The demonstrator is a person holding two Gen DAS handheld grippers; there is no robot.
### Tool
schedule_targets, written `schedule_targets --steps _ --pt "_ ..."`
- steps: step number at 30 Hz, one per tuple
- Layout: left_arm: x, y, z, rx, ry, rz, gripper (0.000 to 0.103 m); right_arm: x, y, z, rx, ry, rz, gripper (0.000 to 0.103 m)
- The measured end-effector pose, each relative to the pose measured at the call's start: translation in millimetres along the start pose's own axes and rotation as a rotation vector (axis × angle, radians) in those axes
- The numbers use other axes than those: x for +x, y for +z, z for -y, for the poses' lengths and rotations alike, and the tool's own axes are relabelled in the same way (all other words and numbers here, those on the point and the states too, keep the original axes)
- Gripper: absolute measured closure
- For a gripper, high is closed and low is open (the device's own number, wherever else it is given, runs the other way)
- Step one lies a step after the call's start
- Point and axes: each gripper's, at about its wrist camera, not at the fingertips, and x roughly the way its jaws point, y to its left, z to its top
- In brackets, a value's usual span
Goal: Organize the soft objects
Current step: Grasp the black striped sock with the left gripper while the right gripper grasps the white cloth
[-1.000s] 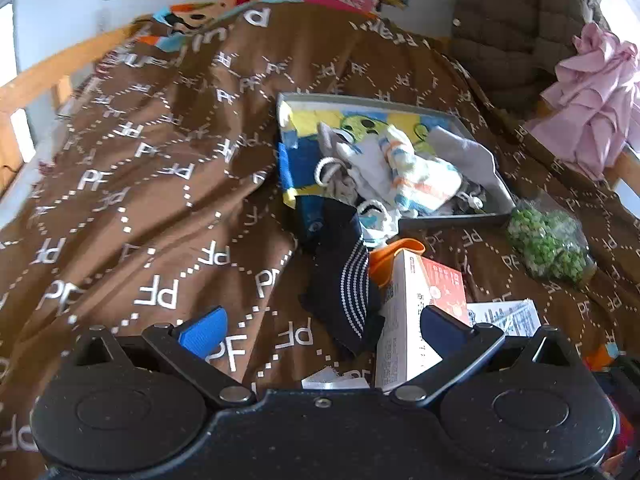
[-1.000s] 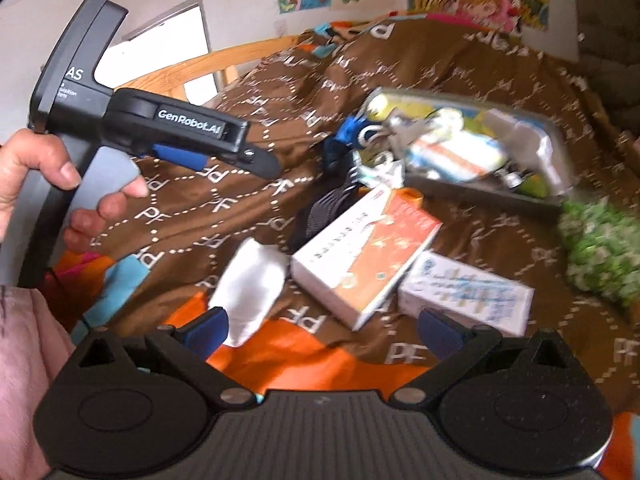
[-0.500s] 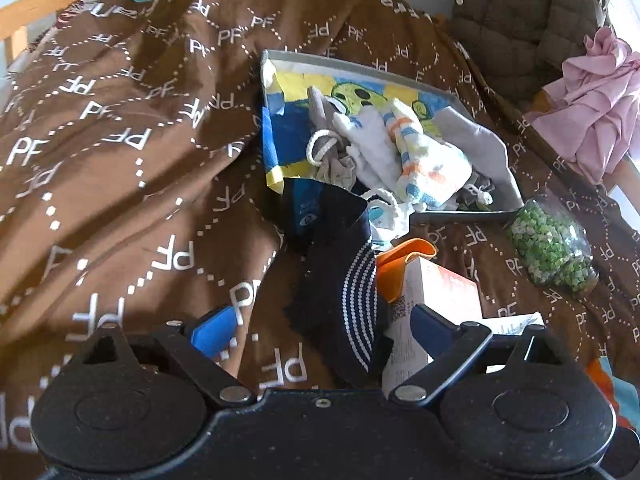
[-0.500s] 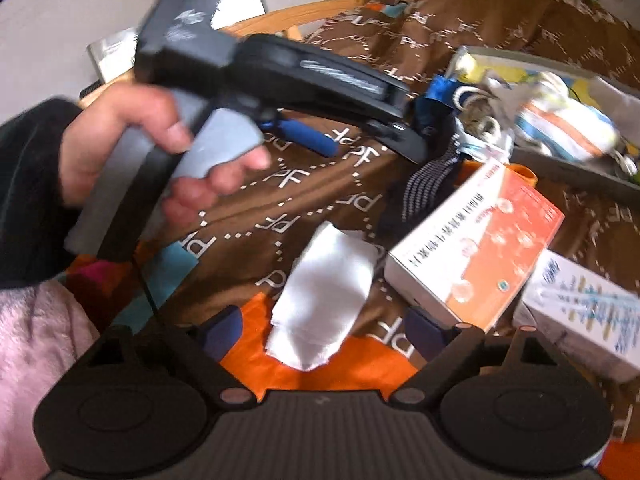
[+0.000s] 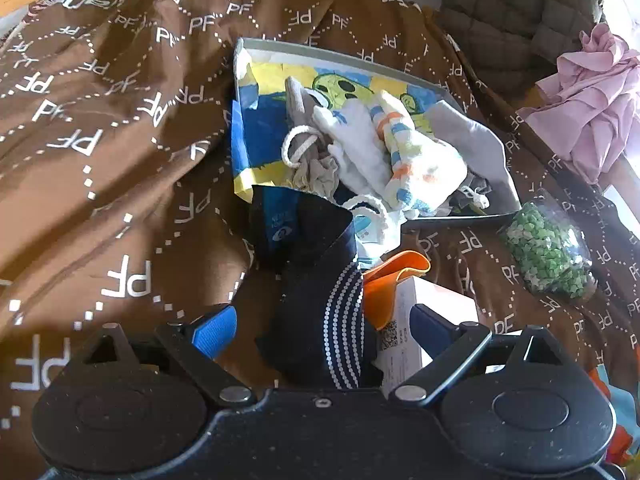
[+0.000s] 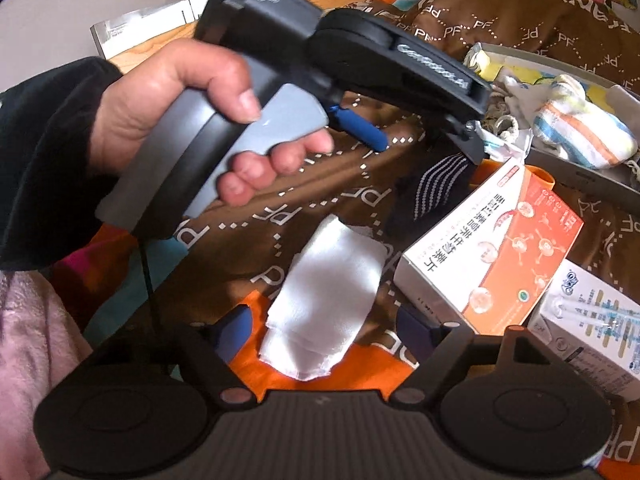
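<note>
On a bed spread with a brown quilt point(image 5: 120, 160), a person works two handheld grippers over a scatter of soft things. The left gripper point(image 5: 320, 330), jaws apart, straddles a dark sock point(image 5: 320, 312) that lies across the quilt, its far end draped at the near corner of a grey tray point(image 5: 492, 220) holding a striped sock point(image 5: 416, 164) and other small garments; neither pad presses the sock. The right gripper point(image 6: 326, 330), jaws closing, has a folded white cloth point(image 6: 328, 292) between its pads, not yet pinched. An orange-and-white box point(image 6: 492, 256) sits just beside the cloth. The left hand point(image 6: 168, 116) grips its handle.
</note>
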Motion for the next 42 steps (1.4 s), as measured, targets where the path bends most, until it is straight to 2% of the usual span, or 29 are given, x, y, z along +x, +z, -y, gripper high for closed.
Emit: schedule_targets --steps 2,7,12,17,28,31,36,42 --pt "5 0 -1 -0.003 -0.004 -0.011 0.01 2 0 0 0.003 0.0 -0.002 0.021" --pt "17 -9 -5 -0.021 -0.01 -0.06 0.027 8 -4 4 0.033 -0.009 -0.02 0.021" --pt "22 -11 -13 -0.069 -0.015 -0.06 0.028 11 -4 7 0.046 -0.022 -0.014 0.022" --pt "22 -14 -16 -0.077 -0.006 -0.079 0.048 14 -6 1 0.02 -0.054 0.001 0.024" --pt "10 -18 -39 -0.231 -0.02 -0.096 0.086 7 -14 -14 -0.042 -0.08 0.041 0.046" --pt "6 -20 -45 -0.257 -0.01 -0.097 0.092 6 -16 -15 -0.04 -0.087 0.044 0.049" --pt "5 -23 -48 -0.287 0.004 -0.107 0.093 7 -18 -19 -0.051 -0.106 0.051 0.05" --pt "1 -24 -40 -0.253 0.045 -0.116 0.095 8 -20 -23 -0.067 -0.117 0.045 0.063"
